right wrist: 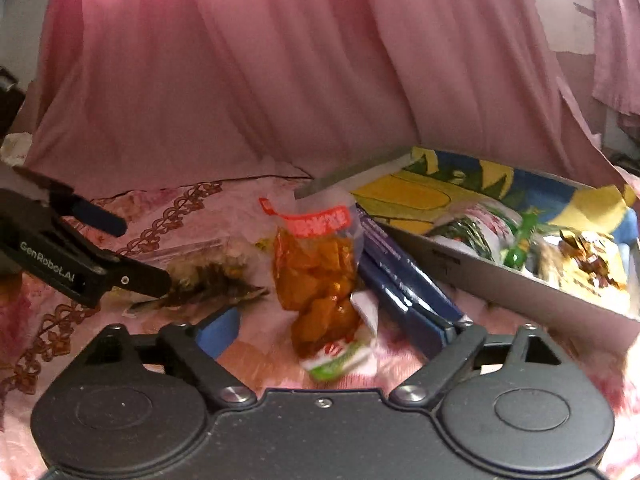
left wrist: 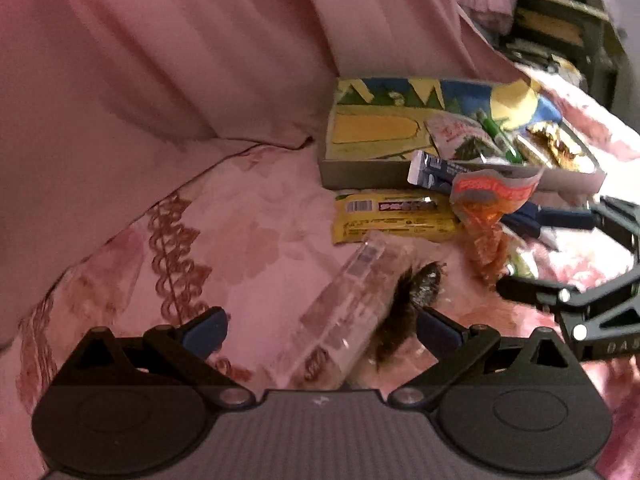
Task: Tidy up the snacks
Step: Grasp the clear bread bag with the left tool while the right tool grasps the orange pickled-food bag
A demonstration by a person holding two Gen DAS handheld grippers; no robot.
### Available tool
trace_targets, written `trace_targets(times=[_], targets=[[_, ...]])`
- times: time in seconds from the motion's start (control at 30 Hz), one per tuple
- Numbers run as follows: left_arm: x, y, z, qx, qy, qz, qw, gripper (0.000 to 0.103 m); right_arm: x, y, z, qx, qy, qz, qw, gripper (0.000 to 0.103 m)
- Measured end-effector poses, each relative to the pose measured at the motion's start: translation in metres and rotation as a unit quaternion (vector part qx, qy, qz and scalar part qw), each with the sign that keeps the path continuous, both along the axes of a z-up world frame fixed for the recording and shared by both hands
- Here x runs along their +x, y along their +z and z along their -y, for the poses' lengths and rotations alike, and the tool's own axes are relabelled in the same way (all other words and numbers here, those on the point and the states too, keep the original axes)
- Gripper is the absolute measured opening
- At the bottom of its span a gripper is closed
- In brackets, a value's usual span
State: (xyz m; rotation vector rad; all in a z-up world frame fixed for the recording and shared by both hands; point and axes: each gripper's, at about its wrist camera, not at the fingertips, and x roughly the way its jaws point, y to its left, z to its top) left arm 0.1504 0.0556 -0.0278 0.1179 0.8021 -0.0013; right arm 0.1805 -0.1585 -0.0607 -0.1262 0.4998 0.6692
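Observation:
A shallow grey box (left wrist: 360,174) (right wrist: 500,276) with a bright picture lining holds several snack packs. On the pink bedspread in front of it lie a yellow bar (left wrist: 396,216), a blue pack (left wrist: 436,170) (right wrist: 404,280), an orange snack bag (left wrist: 486,216) (right wrist: 316,276) and a clear pack with dark pieces (left wrist: 360,308) (right wrist: 208,272). My left gripper (left wrist: 320,330) is open, its jaws on either side of the clear pack. My right gripper (right wrist: 336,330) is open, the orange bag between its jaws and the blue pack against its right finger.
Pink curtain fabric (left wrist: 180,60) (right wrist: 260,80) hangs behind the bed. Dark furniture (left wrist: 560,28) stands at the far right. The bedspread (left wrist: 248,216) has an embroidered border on the left.

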Motion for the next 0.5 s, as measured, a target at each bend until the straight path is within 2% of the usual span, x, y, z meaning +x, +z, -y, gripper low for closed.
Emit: trace_targets(times=[0.17,0.23,0.33,0.4,0.47,0.5], targets=[[0.017,-0.005,0.0,0.015,-0.026,-0.028,0.9991,0.101,0.021,-0.005,-0.003,0.004,0.006,0.002,1.0,0.084],[0.021,-0.006,-0.001,0.017,-0.027,-0.036,0.9989,0.09,0.025,-0.006,-0.003,0.008,0.012,0.006,1.0,0.084],[0.027,-0.008,-0.002,0.02,-0.017,-0.054,0.9982,0.082,0.024,-0.007,-0.008,-0.007,0.028,0.027,0.999,0.083],[0.03,-0.008,-0.004,0.006,-0.014,-0.063,0.9979,0.076,0.024,-0.008,-0.011,-0.012,0.036,0.031,0.999,0.083],[0.032,-0.009,-0.006,-0.008,-0.014,-0.072,0.9973,0.065,0.024,-0.008,-0.013,-0.013,0.04,0.033,0.999,0.083],[0.034,-0.01,-0.006,-0.014,-0.015,-0.079,0.9967,0.056,0.025,-0.008,-0.014,-0.013,0.044,0.034,0.998,0.083]])
